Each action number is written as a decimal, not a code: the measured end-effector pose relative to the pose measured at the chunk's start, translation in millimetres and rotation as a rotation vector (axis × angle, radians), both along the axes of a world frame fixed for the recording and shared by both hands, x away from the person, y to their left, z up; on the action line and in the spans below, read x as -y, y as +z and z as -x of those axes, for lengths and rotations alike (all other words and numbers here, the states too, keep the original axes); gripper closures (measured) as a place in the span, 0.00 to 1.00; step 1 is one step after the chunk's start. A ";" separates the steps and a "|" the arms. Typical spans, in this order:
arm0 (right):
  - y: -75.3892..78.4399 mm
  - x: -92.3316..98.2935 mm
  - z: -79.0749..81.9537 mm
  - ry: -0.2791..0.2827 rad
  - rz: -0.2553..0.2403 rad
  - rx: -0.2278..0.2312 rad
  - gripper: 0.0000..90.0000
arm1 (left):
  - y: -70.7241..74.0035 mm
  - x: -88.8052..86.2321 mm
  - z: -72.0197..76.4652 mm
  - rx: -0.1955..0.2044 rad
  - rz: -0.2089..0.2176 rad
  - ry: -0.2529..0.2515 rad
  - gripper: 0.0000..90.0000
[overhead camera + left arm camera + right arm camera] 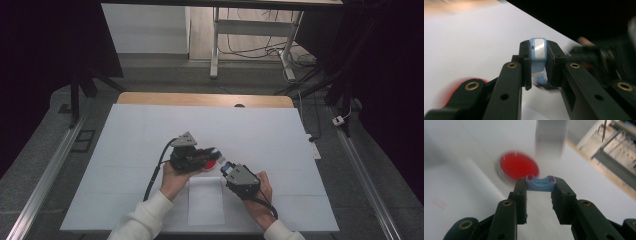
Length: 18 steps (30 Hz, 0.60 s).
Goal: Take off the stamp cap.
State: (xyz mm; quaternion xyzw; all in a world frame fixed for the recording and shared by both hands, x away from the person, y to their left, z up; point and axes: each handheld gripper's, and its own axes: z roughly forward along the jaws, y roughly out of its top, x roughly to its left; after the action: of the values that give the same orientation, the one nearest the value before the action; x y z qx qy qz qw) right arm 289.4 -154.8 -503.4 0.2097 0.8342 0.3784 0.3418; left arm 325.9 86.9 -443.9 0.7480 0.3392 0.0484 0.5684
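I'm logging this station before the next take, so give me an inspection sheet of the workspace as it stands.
Surface: white sheet over a wooden table; a smaller white sheet lies near the front edge.
Job's things: blue piece in the left gripper; blue clip in the right gripper; red disc on the sheet.
Clutter: nothing seen.
Grippers: left gripper and right gripper both shut on their blue parts, tips close together.
Cables: black cable trails from the left gripper; floor cables beyond the table.
Surroundings: white frame, dark sides.
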 end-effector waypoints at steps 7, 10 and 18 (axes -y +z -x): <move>5.7 4.5 0.1 0.010 -0.062 -0.026 0.74 | -3.0 -6.2 -1.4 -0.026 0.015 -0.019 0.84; 2.7 5.7 0.3 0.028 -0.068 -0.044 0.73 | -2.7 -3.7 -0.6 -0.020 0.012 -0.026 0.84; 1.9 15.3 -3.1 0.026 -0.108 -0.079 0.73 | -3.0 -4.9 -1.0 -0.028 0.016 -0.035 0.84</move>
State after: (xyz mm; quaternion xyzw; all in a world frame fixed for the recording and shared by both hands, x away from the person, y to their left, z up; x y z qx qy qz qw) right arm 292.6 -170.2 -501.5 0.2317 0.8281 0.4186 0.2921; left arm 327.0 91.7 -446.8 0.7499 0.3344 0.0255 0.5703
